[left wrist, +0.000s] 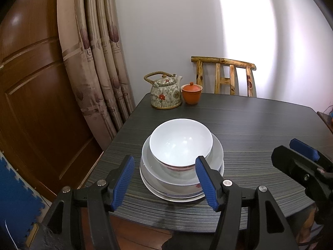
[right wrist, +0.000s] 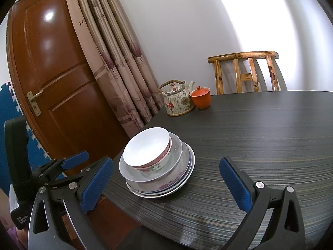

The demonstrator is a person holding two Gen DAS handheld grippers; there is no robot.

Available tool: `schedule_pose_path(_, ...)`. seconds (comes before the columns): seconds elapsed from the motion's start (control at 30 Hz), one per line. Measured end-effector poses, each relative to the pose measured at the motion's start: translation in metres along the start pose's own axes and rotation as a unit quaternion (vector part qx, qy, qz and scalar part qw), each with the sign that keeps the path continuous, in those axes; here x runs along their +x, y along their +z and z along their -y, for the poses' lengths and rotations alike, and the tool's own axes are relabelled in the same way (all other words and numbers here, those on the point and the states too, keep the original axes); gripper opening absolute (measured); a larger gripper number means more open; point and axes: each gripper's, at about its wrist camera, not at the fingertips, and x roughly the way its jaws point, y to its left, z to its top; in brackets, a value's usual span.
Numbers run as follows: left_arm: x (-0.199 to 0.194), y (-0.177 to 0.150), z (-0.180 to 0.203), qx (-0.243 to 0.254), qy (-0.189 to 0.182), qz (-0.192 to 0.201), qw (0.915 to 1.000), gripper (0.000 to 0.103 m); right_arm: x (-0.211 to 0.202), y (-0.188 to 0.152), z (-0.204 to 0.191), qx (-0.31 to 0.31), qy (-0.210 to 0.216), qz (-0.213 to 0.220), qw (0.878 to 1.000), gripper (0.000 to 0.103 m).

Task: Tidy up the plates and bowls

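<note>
A white bowl (left wrist: 180,140) (right wrist: 146,147) with a red floral outside tops a stack: a wider bowl (left wrist: 183,173) (right wrist: 158,177) under it, then plates (left wrist: 179,195) (right wrist: 166,189), all on the dark table (left wrist: 249,129) (right wrist: 260,135) near its front left corner. My left gripper (left wrist: 164,180) is open just in front of the stack, holding nothing. My right gripper (right wrist: 166,184) is open too, to the right of the stack and empty; its blue fingertips (left wrist: 303,149) show at the right edge of the left wrist view. The left gripper (right wrist: 68,162) appears at the left of the right wrist view.
A floral teapot (left wrist: 165,92) (right wrist: 179,99) and an orange lidded cup (left wrist: 191,92) (right wrist: 200,97) stand at the table's far left corner. A wooden chair (left wrist: 224,75) (right wrist: 245,70) sits behind the table. Curtains (left wrist: 97,62) and a brown door (right wrist: 52,73) are at the left.
</note>
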Motion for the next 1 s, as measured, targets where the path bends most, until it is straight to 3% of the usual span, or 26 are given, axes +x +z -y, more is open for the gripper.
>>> schedule_pose_path(0.77, 0.006, -0.001, -0.007, -0.011, -0.004, 0.006, 0.9999, 0.065, 0.004, -0.004, 0.007, 0.007, 0.002, -0.013, 1.0, 0.102)
schedule_pose_path(0.9, 0.008, -0.003, -0.007, -0.004, 0.003, 0.002, 1.0, 0.065, -0.002, -0.003, 0.025, 0.0, -0.015, -0.009, 1.0, 0.102)
schedule_pose_path(1.0, 0.012, -0.003, -0.004, 0.011, 0.015, -0.008, 0.9998, 0.065, -0.007, -0.001, 0.061, 0.015, -0.048, -0.013, 0.999, 0.102)
